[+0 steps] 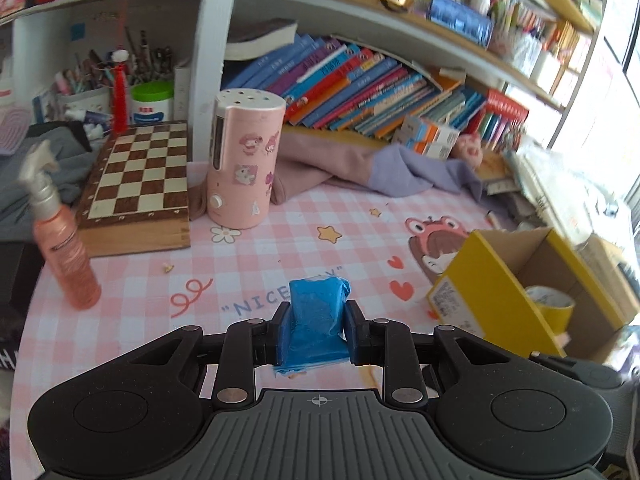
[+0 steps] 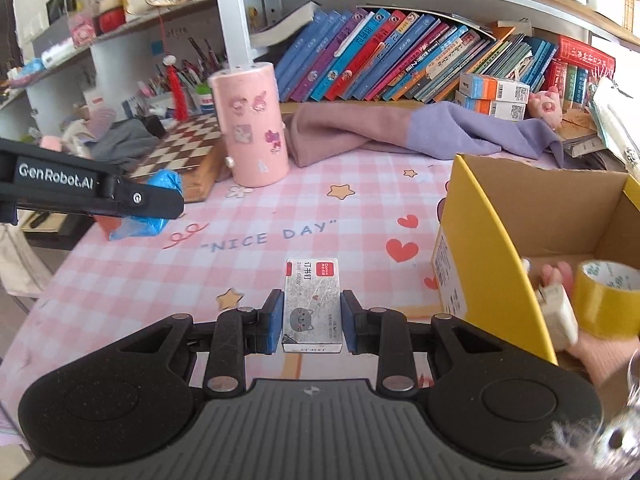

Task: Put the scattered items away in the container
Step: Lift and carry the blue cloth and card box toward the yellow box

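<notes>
My left gripper (image 1: 319, 308) is shut on a crumpled blue packet (image 1: 316, 328), held above the pink checked tablecloth (image 1: 256, 264). In the right wrist view that gripper (image 2: 160, 200) comes in from the left with the blue packet (image 2: 162, 182) in its jaws. My right gripper (image 2: 311, 298) is shut on a small grey staple box (image 2: 312, 308) with a cat drawing, its pads pressed on both long sides. The yellow cardboard box (image 1: 480, 276) (image 2: 476, 240) stands open at the right. It holds a roll of yellow tape (image 1: 550, 304) (image 2: 608, 300) and a small white item (image 2: 558, 312).
A pink sticker-covered cylinder (image 1: 244, 160) and a wooden chessboard (image 1: 136, 184) stand at the back left, with a pink spray bottle (image 1: 66, 252) near the left edge. Pink and purple cloths (image 2: 400, 132) lie before the bookshelf (image 1: 360, 84). A paper pile (image 1: 560, 196) crowds the right.
</notes>
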The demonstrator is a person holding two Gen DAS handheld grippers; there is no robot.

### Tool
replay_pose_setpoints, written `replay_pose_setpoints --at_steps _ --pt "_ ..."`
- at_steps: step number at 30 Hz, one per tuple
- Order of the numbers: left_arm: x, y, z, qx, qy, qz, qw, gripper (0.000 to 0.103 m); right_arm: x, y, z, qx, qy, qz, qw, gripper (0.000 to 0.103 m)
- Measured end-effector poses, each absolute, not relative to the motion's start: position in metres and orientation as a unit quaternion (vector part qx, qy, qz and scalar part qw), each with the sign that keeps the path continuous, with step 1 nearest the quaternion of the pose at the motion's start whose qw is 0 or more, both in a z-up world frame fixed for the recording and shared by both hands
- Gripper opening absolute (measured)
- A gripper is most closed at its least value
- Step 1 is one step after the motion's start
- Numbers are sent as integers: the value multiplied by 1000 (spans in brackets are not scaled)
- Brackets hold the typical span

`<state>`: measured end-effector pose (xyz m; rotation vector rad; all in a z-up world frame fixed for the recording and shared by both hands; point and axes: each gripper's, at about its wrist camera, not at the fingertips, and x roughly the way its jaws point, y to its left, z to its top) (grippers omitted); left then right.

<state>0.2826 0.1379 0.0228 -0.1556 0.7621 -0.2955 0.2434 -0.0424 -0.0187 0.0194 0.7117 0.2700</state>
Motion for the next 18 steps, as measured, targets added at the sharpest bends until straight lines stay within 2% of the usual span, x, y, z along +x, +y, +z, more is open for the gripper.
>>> replay_pose_setpoints --at_steps 18 --pt "163 165 45 -117 348 -156 917 25 122 -39 13 14 324 142 935 28"
